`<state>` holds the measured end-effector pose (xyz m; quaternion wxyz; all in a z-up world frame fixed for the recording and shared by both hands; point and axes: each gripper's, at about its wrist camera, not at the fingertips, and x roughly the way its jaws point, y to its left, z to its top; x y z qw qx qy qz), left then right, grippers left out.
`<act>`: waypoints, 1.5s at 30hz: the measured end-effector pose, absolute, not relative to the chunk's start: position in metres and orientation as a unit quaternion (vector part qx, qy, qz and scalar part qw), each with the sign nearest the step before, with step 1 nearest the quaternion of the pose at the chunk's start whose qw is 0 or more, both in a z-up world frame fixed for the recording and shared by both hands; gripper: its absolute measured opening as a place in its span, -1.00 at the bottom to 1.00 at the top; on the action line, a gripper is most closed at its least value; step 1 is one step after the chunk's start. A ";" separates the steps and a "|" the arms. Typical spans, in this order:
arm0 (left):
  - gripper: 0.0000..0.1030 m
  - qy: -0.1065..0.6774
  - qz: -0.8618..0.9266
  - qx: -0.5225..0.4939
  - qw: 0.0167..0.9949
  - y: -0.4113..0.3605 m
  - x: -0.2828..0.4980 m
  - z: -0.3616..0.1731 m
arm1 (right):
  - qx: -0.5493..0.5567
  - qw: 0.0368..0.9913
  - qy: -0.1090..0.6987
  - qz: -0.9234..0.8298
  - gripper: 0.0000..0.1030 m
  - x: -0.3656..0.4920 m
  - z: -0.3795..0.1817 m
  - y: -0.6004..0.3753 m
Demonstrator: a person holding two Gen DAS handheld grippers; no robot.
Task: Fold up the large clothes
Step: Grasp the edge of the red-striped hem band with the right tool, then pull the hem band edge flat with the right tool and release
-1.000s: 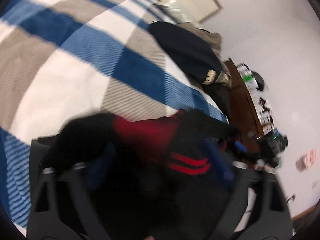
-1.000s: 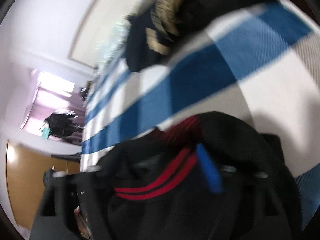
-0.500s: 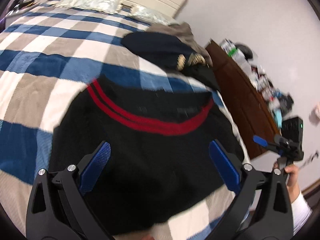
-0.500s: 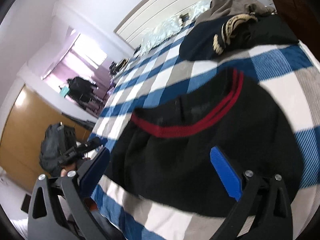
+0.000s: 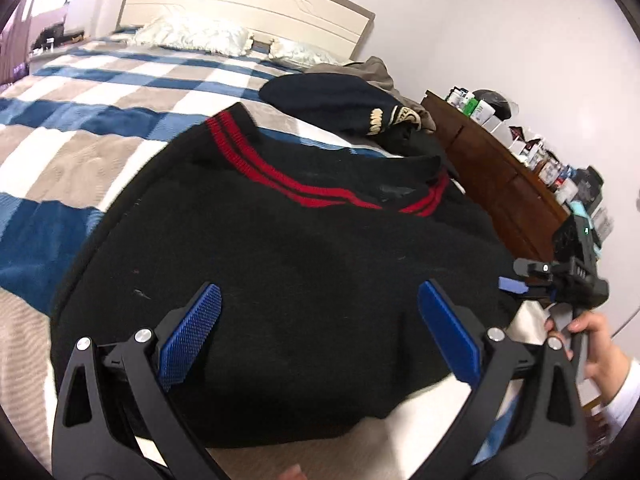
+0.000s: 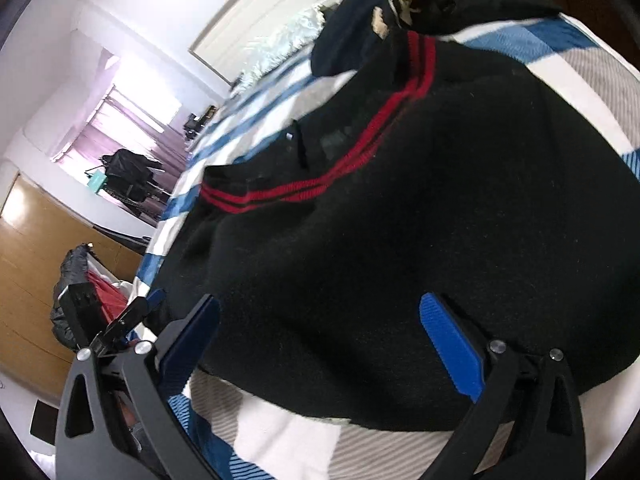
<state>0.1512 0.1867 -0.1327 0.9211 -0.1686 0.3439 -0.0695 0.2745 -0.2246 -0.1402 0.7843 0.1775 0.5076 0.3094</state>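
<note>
Black sweater spread flat just ahead of left gripper and right gripper; both gaping wide, clasping nothing.

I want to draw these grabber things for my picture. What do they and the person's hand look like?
Each hand-held gripper, left and right, has a shiny black frame shaped like a V, with silver round screws. The flat finger pads are bright blue with a tiny bumpy grid. The right one carries a black box with a small green light. The person's right hand is bare, with a white sleeve.
</note>
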 end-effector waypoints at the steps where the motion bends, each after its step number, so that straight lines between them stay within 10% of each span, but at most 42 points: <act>1: 0.87 0.347 -0.069 -0.158 0.922 0.186 0.151 -0.136 | 0.174 0.783 0.513 0.305 0.89 0.276 -0.145 -0.223; 16: 0.87 0.337 -0.128 -0.167 0.918 0.158 0.159 -0.133 | -0.032 0.784 0.498 0.370 0.90 0.287 -0.025 -0.099; 38: 0.87 0.362 -0.161 -0.209 0.894 0.134 0.167 -0.137 | -0.345 0.703 0.540 0.309 0.87 0.352 -0.165 0.061; 42: 0.87 0.359 -0.155 -0.208 0.897 0.137 0.168 -0.134 | -0.356 0.699 0.529 0.322 -0.10 0.332 -0.164 0.069; 45: 0.87 0.360 -0.153 -0.210 0.896 0.140 0.166 -0.134 | -0.360 0.704 0.520 0.322 -0.44 0.320 -0.158 0.068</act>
